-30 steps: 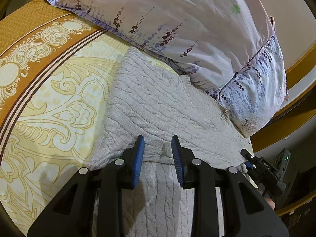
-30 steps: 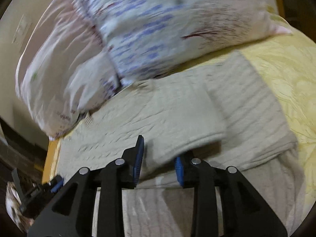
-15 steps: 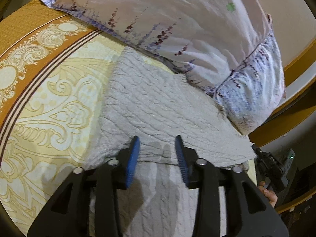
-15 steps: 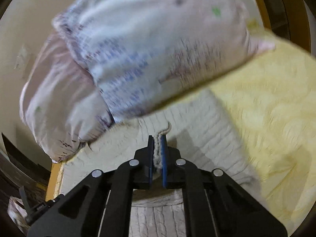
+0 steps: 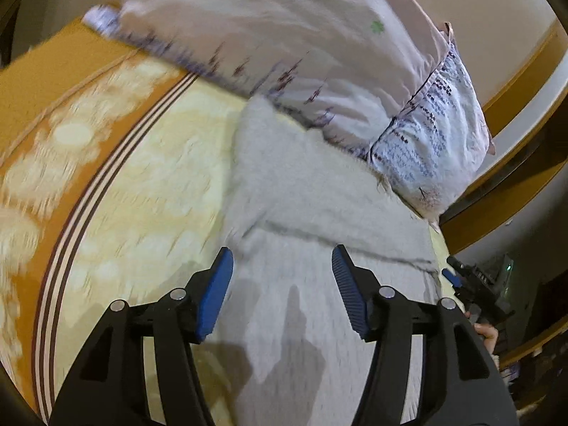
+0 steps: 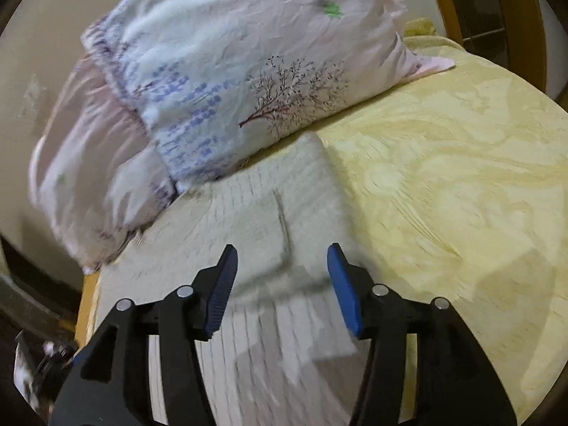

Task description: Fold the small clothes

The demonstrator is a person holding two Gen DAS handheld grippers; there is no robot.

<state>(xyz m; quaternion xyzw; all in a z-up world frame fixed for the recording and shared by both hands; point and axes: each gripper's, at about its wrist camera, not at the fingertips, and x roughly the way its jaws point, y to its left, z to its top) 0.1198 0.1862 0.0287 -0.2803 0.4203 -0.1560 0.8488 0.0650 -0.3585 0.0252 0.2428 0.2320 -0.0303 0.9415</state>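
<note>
Fingers of the left gripper (image 5: 282, 269) stand wide apart over the grey knit sweater (image 5: 312, 213), which lies partly folded on the yellow bedspread (image 5: 149, 191); a floral pillow (image 5: 319, 56) presses against its far edge, and the right gripper (image 5: 472, 284) shows past its right side. From the right wrist, that gripper's (image 6: 280, 266) blue pads (image 6: 223, 284) are likewise spread, holding nothing, above a folded flap of the sweater (image 6: 277, 220), with the pillow (image 6: 241, 71) just behind and bedspread (image 6: 443, 177) to the right.

No text, label or number is legible on anything here.
</note>
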